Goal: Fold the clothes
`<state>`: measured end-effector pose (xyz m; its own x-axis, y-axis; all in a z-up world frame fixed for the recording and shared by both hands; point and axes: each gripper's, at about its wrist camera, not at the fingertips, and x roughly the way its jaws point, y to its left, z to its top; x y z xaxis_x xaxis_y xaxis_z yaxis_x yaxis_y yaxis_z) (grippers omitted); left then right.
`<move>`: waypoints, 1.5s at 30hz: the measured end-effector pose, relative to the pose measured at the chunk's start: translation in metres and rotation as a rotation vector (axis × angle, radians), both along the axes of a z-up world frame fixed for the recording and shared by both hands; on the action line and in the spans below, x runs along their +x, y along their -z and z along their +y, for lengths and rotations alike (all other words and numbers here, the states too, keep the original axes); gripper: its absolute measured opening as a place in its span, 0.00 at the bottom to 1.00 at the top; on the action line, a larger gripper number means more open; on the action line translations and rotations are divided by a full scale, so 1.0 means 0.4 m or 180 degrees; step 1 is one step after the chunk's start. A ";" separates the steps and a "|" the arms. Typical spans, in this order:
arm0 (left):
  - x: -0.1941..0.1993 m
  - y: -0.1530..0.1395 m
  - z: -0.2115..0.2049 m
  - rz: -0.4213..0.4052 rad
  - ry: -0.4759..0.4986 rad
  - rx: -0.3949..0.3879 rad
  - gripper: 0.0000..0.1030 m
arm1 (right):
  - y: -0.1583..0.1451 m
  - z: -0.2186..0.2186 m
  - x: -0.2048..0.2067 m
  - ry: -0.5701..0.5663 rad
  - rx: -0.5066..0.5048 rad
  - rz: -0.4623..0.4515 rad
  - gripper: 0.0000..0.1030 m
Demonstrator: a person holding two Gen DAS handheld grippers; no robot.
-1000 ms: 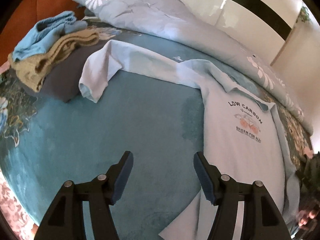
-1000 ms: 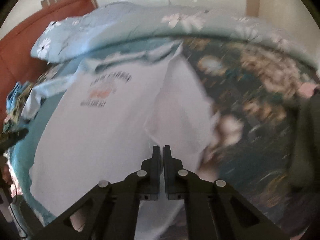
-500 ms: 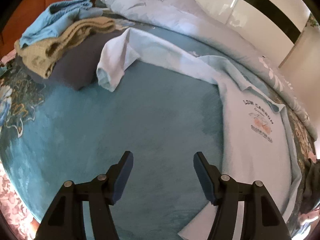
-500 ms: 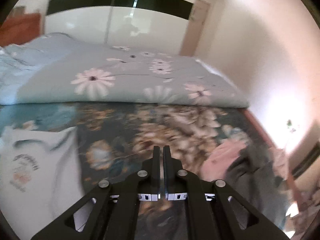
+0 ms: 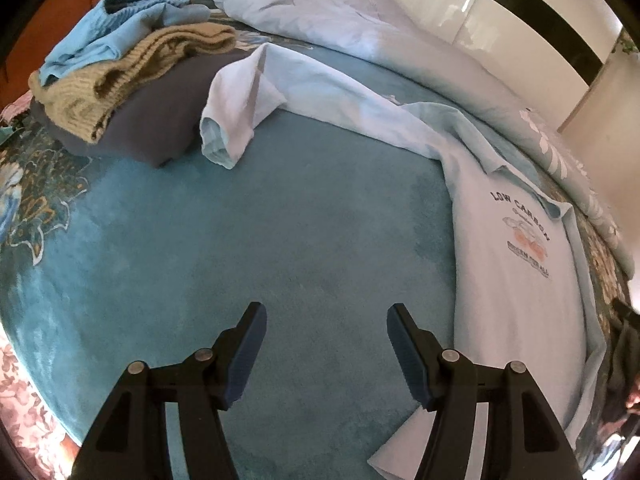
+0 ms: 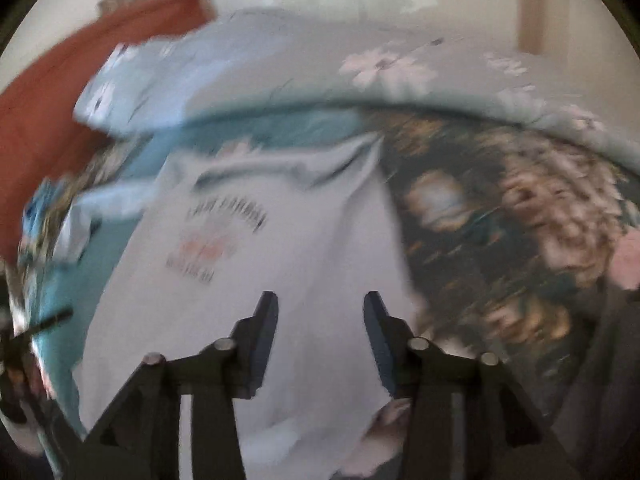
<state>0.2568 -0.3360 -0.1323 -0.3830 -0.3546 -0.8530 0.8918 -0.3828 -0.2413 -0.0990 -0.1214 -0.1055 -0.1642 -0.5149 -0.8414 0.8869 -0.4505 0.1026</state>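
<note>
Teal bedspread [image 5: 248,240] is covering the bed, its edges patterned with flowers. At far left in the left wrist view, a pile of clothes [image 5: 132,64] is lying near the orange headboard [image 5: 60,8]: a blue knit on top, a tan knit under it, a dark grey piece at the bottom. Just right of the pile, one sleeve [image 5: 236,108] of the pale shirt [image 5: 516,280] is stretching out, its cuff close beside the grey piece. The shirt body is lying face up at right, printed "LOW CARBON", with a daisy duvet [image 5: 400,32] bunched behind it. The left gripper [image 5: 324,340] is hanging over bare bedspread, jaws spread and gripping nothing; its right finger is crossing the shirt's hem corner in the picture.

The right wrist view is blurring with motion. The right gripper [image 6: 320,320] is hanging over the shirt [image 6: 248,280], its jaws opening, with nothing pinched between them. Floral bedspread [image 6: 500,240] is lying to the right of the shirt.
</note>
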 end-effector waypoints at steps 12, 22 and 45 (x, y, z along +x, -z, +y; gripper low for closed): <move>0.008 0.018 0.003 0.0004 -0.0035 0.0056 0.64 | 0.044 0.049 0.008 -0.0017 0.0511 0.0254 0.01; 0.010 0.022 0.004 -0.0019 -0.0055 0.0051 0.64 | -0.139 0.048 -0.259 0.1063 0.0705 0.1751 0.01; 0.034 -0.004 0.115 0.0100 0.0434 0.0048 0.64 | -0.109 0.129 -0.021 0.0600 -0.0097 0.0709 0.43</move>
